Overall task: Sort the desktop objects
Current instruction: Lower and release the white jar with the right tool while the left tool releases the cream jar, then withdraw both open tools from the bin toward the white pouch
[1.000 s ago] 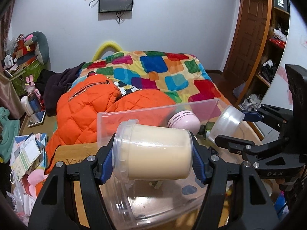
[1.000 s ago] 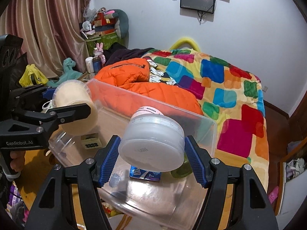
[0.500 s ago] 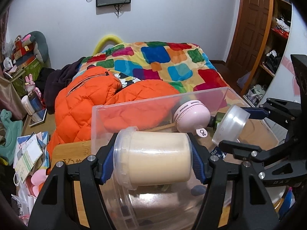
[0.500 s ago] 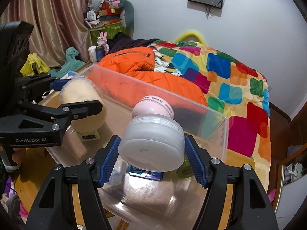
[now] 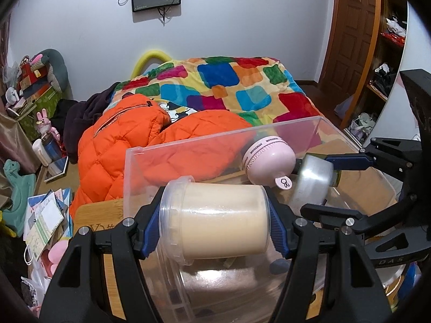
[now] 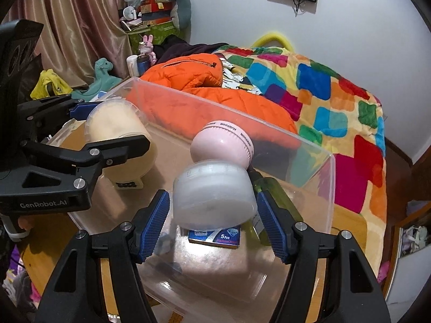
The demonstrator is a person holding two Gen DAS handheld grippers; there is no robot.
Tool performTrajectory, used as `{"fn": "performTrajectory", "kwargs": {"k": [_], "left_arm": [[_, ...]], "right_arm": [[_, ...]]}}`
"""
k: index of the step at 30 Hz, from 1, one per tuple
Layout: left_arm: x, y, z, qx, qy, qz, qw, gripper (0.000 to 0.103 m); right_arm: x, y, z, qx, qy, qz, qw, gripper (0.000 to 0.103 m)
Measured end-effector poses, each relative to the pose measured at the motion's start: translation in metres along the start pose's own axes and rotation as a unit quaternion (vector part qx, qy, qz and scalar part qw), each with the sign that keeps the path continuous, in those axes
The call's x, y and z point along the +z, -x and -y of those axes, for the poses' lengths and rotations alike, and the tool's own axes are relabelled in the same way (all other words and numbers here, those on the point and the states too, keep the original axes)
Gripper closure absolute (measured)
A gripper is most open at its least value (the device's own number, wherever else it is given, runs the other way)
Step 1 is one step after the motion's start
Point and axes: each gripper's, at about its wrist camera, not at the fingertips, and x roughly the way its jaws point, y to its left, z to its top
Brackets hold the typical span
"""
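A bedroom forms the background: a bed with a multicoloured patchwork blanket (image 5: pixel 231 86) and an orange quilted jacket (image 5: pixel 140 145) lies behind a wooden surface (image 5: pixel 99 215), on which stands a clear plastic bin (image 5: pixel 134 177). At far left, papers and toys are stacked, their print too small to read. On the surface's edge a burnt-in mark begins "V" and is otherwise cut off by the bin.

The left hand-held gripper (image 5: pixel 212 226), marked "GenRobot.AI" on its body in the right wrist view, is clamped on a cream-filled jar (image 5: pixel 215 220), held sideways over the left part of the bin; blue pads press its lid end and base. Below it in the bin lies a small cream tag with dark print, not legible.

In the bin's middle a pink round device (image 6: pixel 221 145) bears lettering around its rim, too distorted to read, and a tab with a rabbit-like icon.

The right hand-held gripper (image 6: pixel 212 220), lettered "DAS" in the left wrist view, has just been closing slightly; a frosted white jar (image 6: pixel 212 196) sits between its blue pads, with a narrow gap visible on each side, resting low in the bin. Under it a blue packet (image 6: pixel 215 238) reads "5 PCS"; the rest is hidden. A green bottle (image 6: pixel 277 202) is partly covered by the right finger.
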Motion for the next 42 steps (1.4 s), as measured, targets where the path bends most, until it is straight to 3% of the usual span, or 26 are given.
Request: {"fn": "performTrajectory", "kwargs": {"k": [12,16,28,42], "left_arm": [[-0.003,0.002,0.004,0.02,-0.016,0.008,0.9996,0.025],[-0.004,0.005,0.008,0.043,-0.031,0.018,0.9984,0.012],[-0.001,0.023,-0.004,0.044,-0.007,0.026,0.9987,0.009],[-0.019,0.061,0.005,0.041,0.003,0.04,0.9984,0.008]], "right_arm": [[0.001,0.005,-0.005,-0.018,0.013,0.004,1.0,0.038],[0.001,0.007,-0.006,-0.023,0.018,0.004,1.0,0.036],[0.003,0.036,-0.01,-0.05,0.02,0.036,0.998,0.02],[-0.016,0.085,-0.013,-0.089,0.019,0.064,0.994,0.019]]}}
